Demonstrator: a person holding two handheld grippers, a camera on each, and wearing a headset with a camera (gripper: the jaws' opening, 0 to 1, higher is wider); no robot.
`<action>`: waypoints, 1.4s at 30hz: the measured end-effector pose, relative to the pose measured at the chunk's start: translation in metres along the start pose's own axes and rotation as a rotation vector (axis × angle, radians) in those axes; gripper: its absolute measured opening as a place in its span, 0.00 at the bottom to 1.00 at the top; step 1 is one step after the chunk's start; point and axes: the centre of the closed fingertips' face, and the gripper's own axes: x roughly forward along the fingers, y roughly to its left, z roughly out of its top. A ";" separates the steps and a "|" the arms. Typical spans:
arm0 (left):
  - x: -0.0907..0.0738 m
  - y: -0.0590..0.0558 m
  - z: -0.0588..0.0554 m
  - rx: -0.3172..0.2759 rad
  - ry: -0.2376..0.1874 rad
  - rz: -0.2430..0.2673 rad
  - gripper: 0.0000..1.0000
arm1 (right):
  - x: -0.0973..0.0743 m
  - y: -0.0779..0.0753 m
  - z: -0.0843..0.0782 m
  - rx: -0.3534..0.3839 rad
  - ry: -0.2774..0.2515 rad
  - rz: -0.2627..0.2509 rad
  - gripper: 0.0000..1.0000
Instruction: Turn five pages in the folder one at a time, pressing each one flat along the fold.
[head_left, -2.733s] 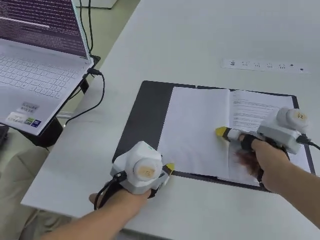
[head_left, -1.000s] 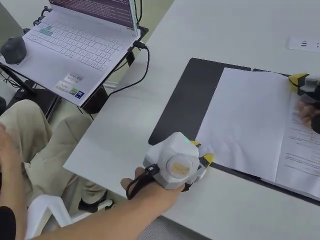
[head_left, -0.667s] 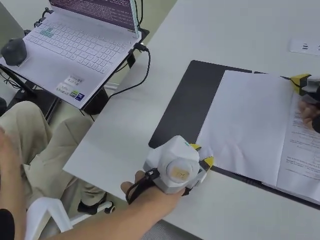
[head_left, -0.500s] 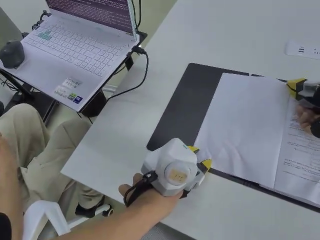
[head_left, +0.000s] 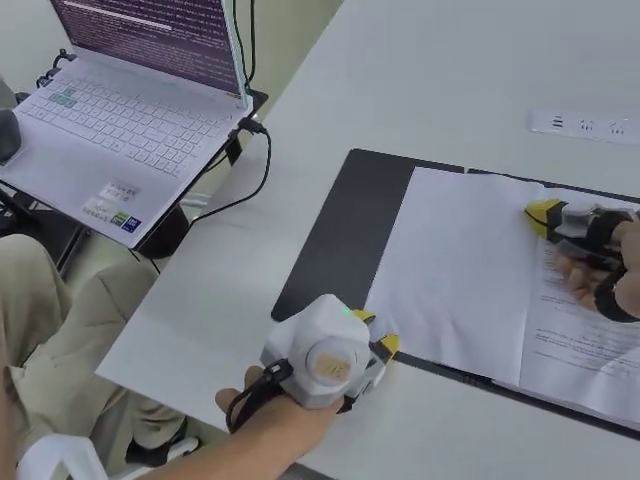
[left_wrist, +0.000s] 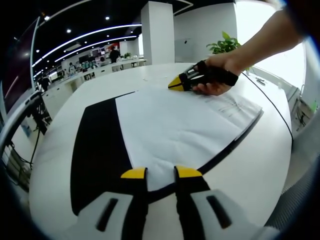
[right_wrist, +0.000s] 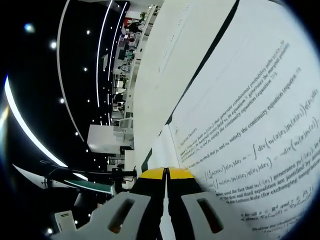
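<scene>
Open laptop (head_left: 120, 120) sits off the table's (head_left: 450, 60) left edge, its screen full of text lines. A black cable (head_left: 266, 165) loops down from its side. White power strip (head_left: 585, 126) lies on the table's far side. Beyond, a green plant (left_wrist: 223, 45) and a white pillar (left_wrist: 157, 32).

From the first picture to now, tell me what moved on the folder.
The right gripper, shut, slid along the fold from about mid-page toward the far end and now rests near the top. Nothing was taken hold of or let go. The left gripper stayed at the near corner of the blank page, and the folder lies open as before.
</scene>
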 end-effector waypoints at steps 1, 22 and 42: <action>0.000 0.000 0.000 0.000 0.001 0.000 0.19 | -0.002 0.000 -0.003 -0.002 0.006 -0.001 0.00; 0.000 0.000 0.000 0.007 0.023 -0.008 0.19 | -0.036 -0.013 -0.050 -0.059 0.113 -0.019 0.00; -0.002 -0.002 0.002 0.017 0.012 -0.011 0.19 | -0.087 -0.033 -0.125 -0.043 0.187 -0.026 0.00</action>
